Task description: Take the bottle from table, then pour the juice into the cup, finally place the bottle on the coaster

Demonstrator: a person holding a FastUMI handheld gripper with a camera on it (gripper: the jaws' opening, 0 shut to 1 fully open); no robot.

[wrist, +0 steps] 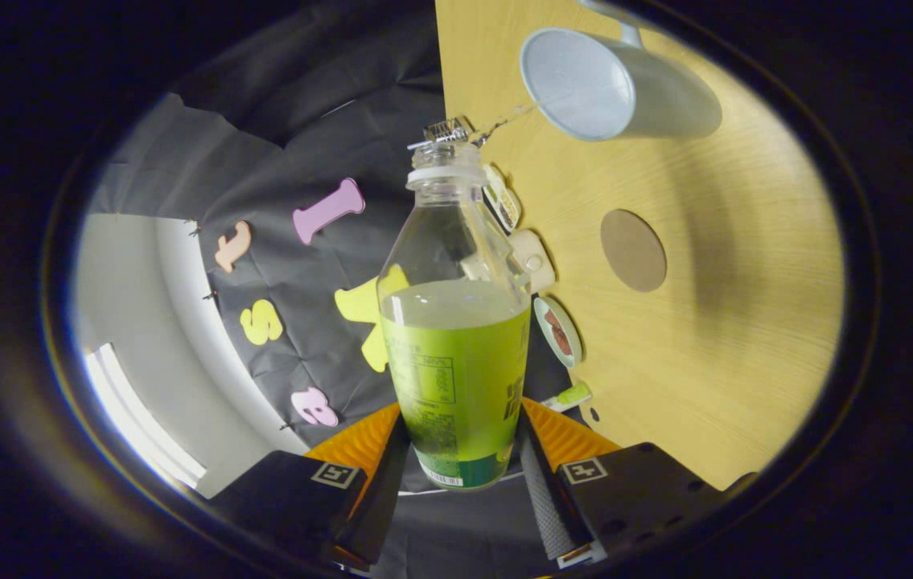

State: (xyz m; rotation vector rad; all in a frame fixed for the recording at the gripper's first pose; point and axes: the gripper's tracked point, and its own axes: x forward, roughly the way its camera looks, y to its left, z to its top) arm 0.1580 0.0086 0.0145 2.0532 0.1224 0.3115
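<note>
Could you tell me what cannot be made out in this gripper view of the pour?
- Cup: its handle is cut off at the view's edge; how much juice is inside cannot be judged.
- Bottle: its base sits behind the tongs, shut on the bottle.
- Small items along the table edge: partly hidden by the bottle, too small to identify.
- Coaster: fully seen.
</note>
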